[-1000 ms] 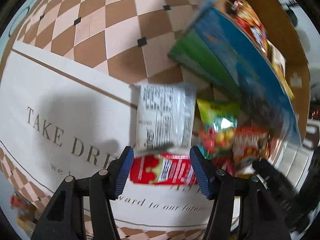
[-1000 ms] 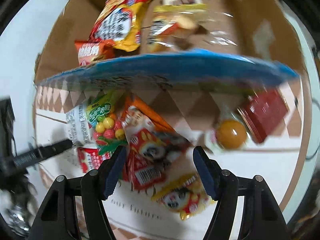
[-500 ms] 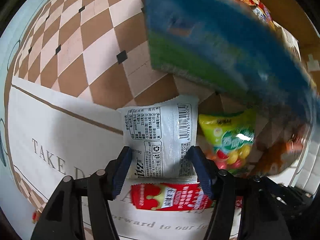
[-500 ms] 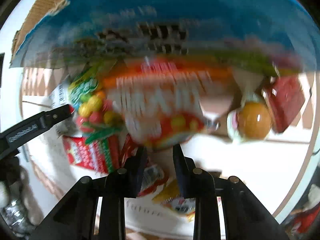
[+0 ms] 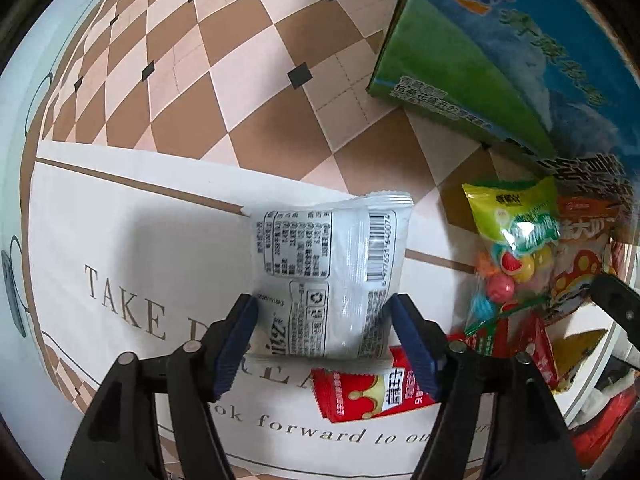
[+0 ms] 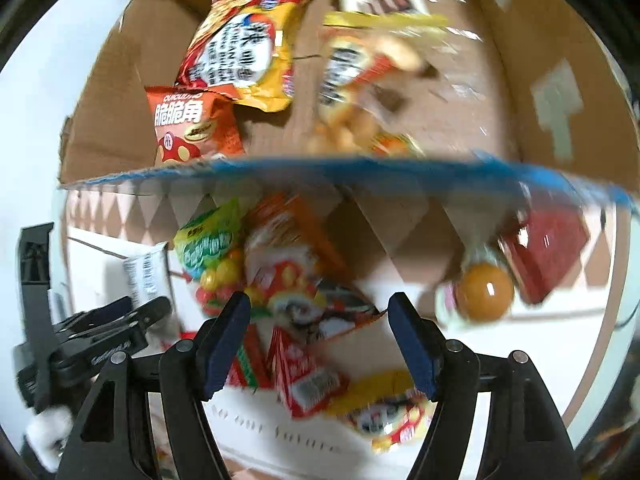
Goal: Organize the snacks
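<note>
The left tongs (image 5: 322, 330) stand apart astride the white packet (image 5: 330, 276), which points lengthwise ahead, while the right tongs (image 6: 318, 334) gape empty.

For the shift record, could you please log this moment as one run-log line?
left gripper: open around white packet | right gripper: open, empty, above snack pile | cardboard box: holds several snacks

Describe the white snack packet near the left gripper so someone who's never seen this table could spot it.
Start at the cream cloth panel lettered "TAKE". At its upper edge, between the left gripper's blue pads, lies the white packet. Unlike the colourful bags beside it, it shows only black text and a barcode.
</note>
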{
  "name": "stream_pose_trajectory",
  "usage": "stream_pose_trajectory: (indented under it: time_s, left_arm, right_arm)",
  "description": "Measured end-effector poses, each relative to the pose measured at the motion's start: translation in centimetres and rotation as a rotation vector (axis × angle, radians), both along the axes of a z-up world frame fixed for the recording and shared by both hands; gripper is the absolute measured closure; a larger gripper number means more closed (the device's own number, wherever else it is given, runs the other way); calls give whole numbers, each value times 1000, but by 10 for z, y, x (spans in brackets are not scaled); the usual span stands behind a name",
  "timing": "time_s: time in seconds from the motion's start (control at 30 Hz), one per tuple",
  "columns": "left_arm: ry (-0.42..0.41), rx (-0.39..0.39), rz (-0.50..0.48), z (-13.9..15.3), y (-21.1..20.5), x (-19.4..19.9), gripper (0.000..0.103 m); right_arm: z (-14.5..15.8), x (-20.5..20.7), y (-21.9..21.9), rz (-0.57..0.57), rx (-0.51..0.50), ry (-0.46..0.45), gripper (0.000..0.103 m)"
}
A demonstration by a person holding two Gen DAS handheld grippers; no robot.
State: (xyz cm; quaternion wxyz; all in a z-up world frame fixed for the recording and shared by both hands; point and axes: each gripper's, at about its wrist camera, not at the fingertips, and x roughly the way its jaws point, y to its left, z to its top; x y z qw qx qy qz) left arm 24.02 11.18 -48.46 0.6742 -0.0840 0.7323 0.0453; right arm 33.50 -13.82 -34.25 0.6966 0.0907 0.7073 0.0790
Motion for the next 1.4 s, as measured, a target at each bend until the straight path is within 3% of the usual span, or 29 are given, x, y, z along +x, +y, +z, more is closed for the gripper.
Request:
stream_pose_trajectory:
  time_s: [0.2, 0.27, 0.37, 0.6, 0.63, 0.7, 0.73, 0.77, 1.0, 1.17, 1.4]
  left_arm:
    - [-15, 17, 16, -5, 9, 18, 34]
    - [-28, 20, 17, -4, 8, 13, 34]
    - [-30, 26, 13, -2, -8, 0, 34]
    - [-24, 28, -21, 4, -20, -25, 33]
    - [-28, 29, -25, 2, -20, -25, 33]
    - [-20, 30, -32, -2, -21, -27, 33]
    - [-15, 32, -33, -4, -21, -26, 33]
    - [-10, 35, -36, -10, -24, -29, 32]
    - [4, 10, -30, -21, -18, -24, 29]
    - [11, 9, -22, -29, -15, -14, 28]
    - [2, 18, 1, -22, -11, -10, 33]
  right_arm:
    - [-27, 10, 25, 43, -63, 41, 30]
    - [-28, 9, 29, 31, -55, 42, 45]
    - [-24, 3, 20, -41, -14, 59, 55]
    - [-31, -45, -41, -358, 164, 204, 57]
    - [-33, -52, -49, -399, 177, 228, 56]
    - [-37, -58, -55, -416, 175, 253, 40]
    - [-36, -58, -59, -422, 170, 251, 27]
    - [-37, -62, -59, -426, 169, 242, 25]
    - [-8, -53, -54, -269, -2, 128, 25]
    - [-2, -43, -7, -113, -113, 73, 25]
    - [-39, -35, 34, -26, -236, 160, 25]
